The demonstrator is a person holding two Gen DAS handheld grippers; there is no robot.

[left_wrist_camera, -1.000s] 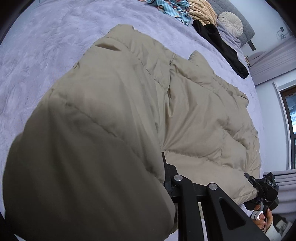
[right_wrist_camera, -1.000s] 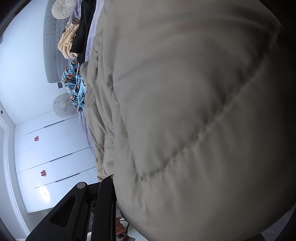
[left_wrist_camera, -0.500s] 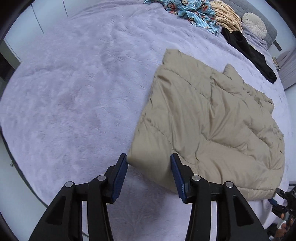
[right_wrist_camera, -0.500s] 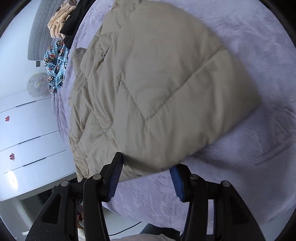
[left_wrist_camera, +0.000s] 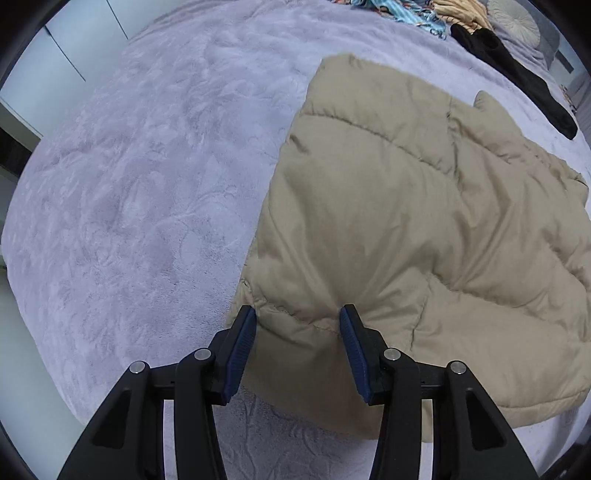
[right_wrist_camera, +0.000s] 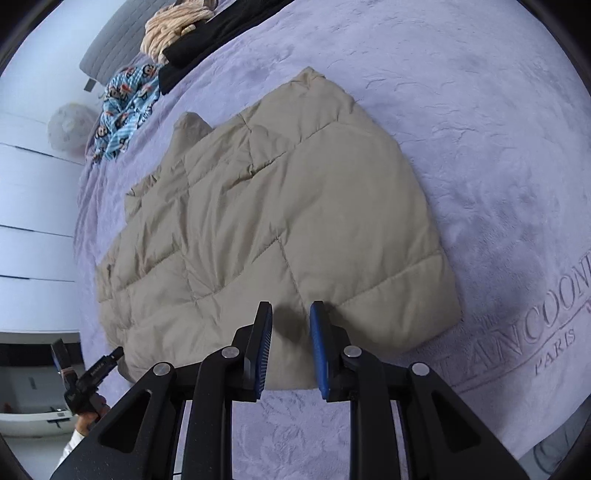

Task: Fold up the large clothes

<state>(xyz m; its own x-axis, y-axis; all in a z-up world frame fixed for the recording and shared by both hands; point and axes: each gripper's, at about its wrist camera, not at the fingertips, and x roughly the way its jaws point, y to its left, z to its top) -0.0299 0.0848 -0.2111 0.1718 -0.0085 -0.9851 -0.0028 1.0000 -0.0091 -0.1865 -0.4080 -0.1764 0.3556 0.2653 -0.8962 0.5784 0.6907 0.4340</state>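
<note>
A beige quilted puffer jacket [left_wrist_camera: 406, 221] lies folded flat on a lilac plush blanket [left_wrist_camera: 129, 203] that covers a bed. My left gripper [left_wrist_camera: 298, 310] points straight down at the jacket's near left corner. Its jaws are opening and straddle the corner's hem without pinching it. In the right wrist view the jacket [right_wrist_camera: 277, 206] spreads out ahead. My right gripper [right_wrist_camera: 291, 305] hovers above its near edge. Those jaws are closing to a narrow gap, with nothing between them and their shadow on the fabric below.
At the head of the bed lie a blue cartoon-print garment [right_wrist_camera: 125, 107], a black garment [right_wrist_camera: 207, 44], a peach one [right_wrist_camera: 173, 29] and a round cushion [left_wrist_camera: 513, 16]. White wardrobe doors [right_wrist_camera: 29, 221] stand beside the bed. Embossed lettering [right_wrist_camera: 546, 317] marks the blanket.
A second ago both grippers held the lifted jacket up close. They laid it over, let go and drew back. Now the left is back at the corner and the right's jaws have narrowed.
</note>
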